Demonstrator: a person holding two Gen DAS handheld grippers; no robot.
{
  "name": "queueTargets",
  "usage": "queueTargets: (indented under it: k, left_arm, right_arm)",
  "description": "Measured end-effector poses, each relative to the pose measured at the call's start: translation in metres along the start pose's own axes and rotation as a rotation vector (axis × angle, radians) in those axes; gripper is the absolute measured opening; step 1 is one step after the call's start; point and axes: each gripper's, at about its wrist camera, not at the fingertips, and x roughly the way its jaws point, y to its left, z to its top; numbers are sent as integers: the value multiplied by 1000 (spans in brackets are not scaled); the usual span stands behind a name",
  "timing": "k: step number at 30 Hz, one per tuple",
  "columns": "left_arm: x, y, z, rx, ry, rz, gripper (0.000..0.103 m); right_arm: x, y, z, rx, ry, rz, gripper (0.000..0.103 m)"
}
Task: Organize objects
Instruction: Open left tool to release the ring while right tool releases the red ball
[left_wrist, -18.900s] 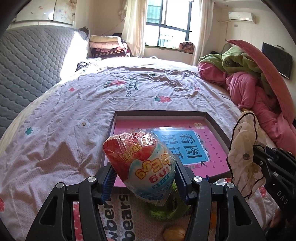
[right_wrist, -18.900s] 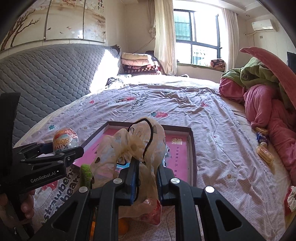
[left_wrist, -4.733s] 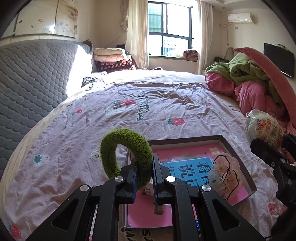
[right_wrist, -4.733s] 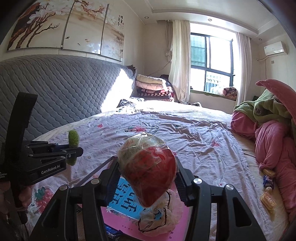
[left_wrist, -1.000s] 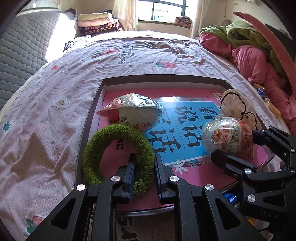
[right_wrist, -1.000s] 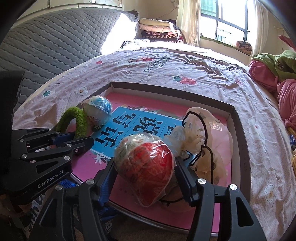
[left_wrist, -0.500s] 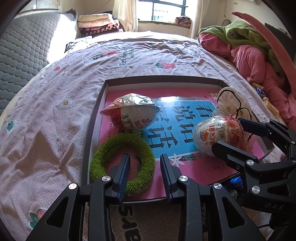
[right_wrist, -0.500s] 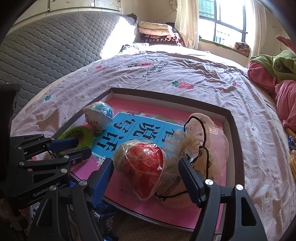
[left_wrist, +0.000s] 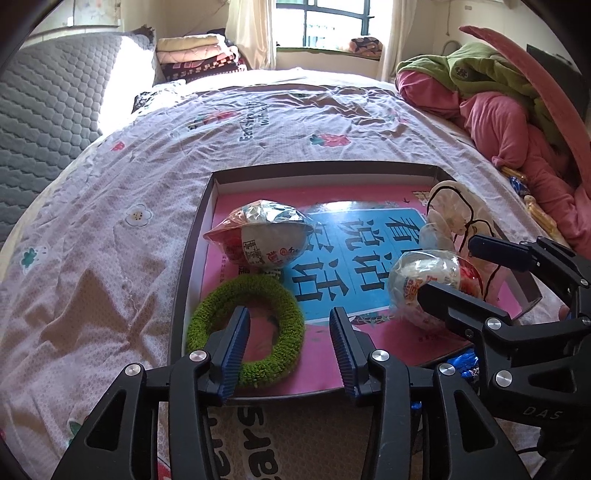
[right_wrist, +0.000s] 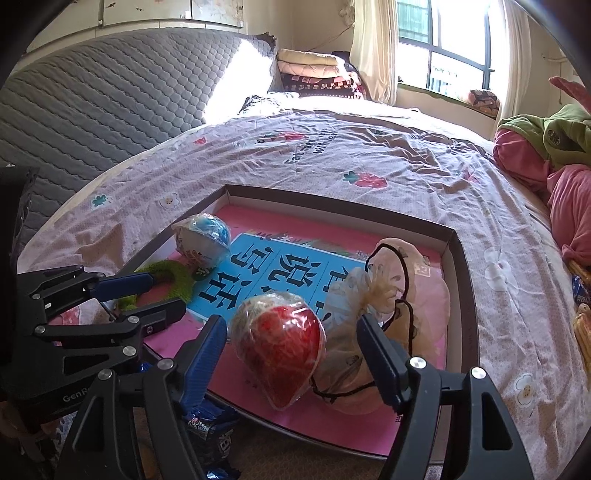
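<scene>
A dark-rimmed tray (left_wrist: 192, 251) with a pink and blue picture floor lies on the bed. A green fuzzy ring (left_wrist: 207, 321) rests flat in its near left corner. My left gripper (left_wrist: 288, 317) hangs just over the ring with its jaws opening, pads off it. A red foil-wrapped egg toy (right_wrist: 280, 339) lies in the tray between the spread fingers of my right gripper (right_wrist: 291, 325), which is open and not pressing it. A blue and white wrapped egg (left_wrist: 258, 240) and a beige plastic bag with a black cord (right_wrist: 399, 295) also sit in the tray.
A heap of pink and green bedding (left_wrist: 509, 110) fills the right side. The grey quilted headboard (left_wrist: 44, 92) stands at the left, with folded blankets (left_wrist: 199, 51) beyond it. Snack packets (right_wrist: 581, 291) lie by the pink bedding, and a blue packet (right_wrist: 210, 424) in front of the tray.
The left jaws, shut on the upright green ring a second ago, have spread and the ring now lies flat. The right jaws have widened off the red egg.
</scene>
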Motion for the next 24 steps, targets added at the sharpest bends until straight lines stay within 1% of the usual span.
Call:
queueTargets:
  k: [6, 7, 9, 20, 24]
  left_arm:
    - [-5, -3, 0, 0, -2, 11, 47]
    - [-6, -3, 0, -2, -2, 14, 48]
    - [-8, -4, -1, -3, -4, 24, 57]
    - [-24, -6, -1, -10, -23, 47, 58]
    - [-30, -8, -1, -11, -29, 44, 59]
  right_arm:
    - [-5, 0, 1, 0, -12, 1, 72]
    - [-6, -1, 1, 0, -15, 1, 72]
    - [-8, -1, 2, 1, -19, 3, 72]
    - [-23, -2, 6, 0, -55, 5, 72]
    - [-28, -1, 8, 0, -70, 1, 72]
